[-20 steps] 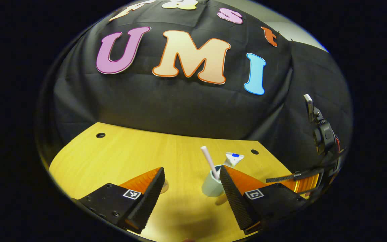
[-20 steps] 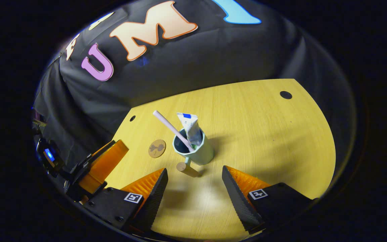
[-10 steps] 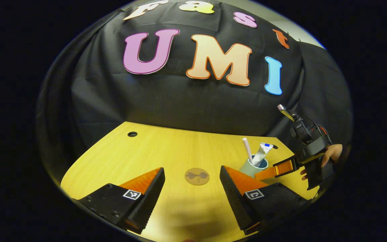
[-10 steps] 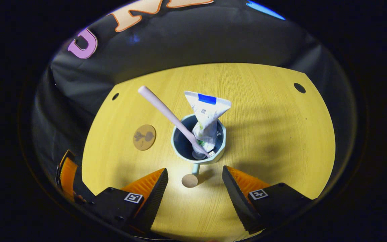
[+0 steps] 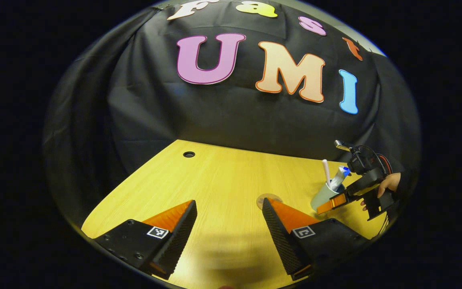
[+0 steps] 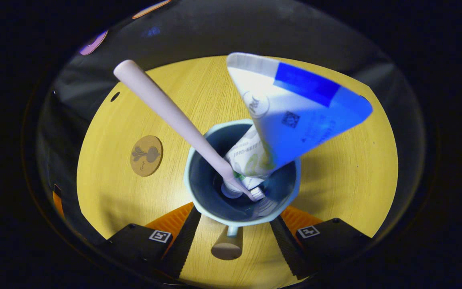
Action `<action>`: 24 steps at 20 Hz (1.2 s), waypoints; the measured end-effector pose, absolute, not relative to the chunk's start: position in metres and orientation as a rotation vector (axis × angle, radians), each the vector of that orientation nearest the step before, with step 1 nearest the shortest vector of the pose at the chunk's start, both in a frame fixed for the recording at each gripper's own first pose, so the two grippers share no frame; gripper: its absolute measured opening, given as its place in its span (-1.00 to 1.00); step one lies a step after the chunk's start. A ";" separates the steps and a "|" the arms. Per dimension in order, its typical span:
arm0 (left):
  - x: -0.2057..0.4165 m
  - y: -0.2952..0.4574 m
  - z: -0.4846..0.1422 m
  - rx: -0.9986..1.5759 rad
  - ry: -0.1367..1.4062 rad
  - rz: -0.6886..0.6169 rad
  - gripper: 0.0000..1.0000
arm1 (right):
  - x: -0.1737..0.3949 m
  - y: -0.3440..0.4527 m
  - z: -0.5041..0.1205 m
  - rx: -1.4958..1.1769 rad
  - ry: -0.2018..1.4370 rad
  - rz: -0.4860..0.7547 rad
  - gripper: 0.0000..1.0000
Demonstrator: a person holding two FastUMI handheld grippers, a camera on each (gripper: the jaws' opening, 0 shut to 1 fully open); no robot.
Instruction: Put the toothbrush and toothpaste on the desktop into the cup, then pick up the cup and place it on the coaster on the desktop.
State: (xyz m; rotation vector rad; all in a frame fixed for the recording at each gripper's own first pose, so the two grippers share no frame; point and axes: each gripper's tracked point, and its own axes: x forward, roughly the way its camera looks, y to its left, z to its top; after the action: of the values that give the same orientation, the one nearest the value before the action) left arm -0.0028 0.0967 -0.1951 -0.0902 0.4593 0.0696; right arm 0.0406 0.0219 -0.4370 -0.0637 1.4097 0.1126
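Cup: on desktop, between the right gripper's spread fingers; contact indeterminate. Contents: toothbrush, toothpaste. Coaster: bare, near left. Left gripper: jaws apart, nothing held, over open wood.

Toothbrush & toothpaste in cup; coaster left, apart.

A black cloth wall backed a yellow wood-grain desktop; a round hole pierced its far corner.
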 end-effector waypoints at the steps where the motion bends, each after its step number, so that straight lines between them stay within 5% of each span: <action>1: -0.003 0.099 -0.195 -0.087 0.458 0.073 0.90 | 0.042 0.020 -0.438 -0.075 1.408 0.105 0.94; 3: -0.002 0.103 -0.194 -0.088 0.457 0.072 0.91 | 0.043 0.013 -0.442 -0.094 1.406 0.092 0.82; 6: -0.003 0.105 -0.195 -0.085 0.460 0.066 0.91 | 0.037 0.005 -0.450 -0.101 1.444 0.089 0.28; 7: -0.002 0.105 -0.196 -0.083 0.460 0.063 0.91 | 0.035 0.004 -0.452 -0.104 1.459 0.100 0.27; 8: 0.000 0.107 -0.195 -0.082 0.460 0.062 0.90 | 0.032 0.000 -0.453 -0.124 1.477 0.100 -0.05; 10: 0.002 0.110 -0.196 -0.079 0.460 0.059 0.90 | 0.036 -0.001 -0.456 -0.136 1.456 0.119 -0.37; 24: 0.011 0.141 -0.208 -0.089 0.489 0.031 0.90 | 0.041 0.030 -0.447 0.010 1.395 0.266 -0.32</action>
State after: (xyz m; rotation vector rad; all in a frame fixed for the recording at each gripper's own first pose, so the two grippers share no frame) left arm 0.0112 0.1415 -0.2084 -0.0891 0.4895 0.0308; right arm 0.0405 0.0302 -0.4471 0.0098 1.3949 0.2663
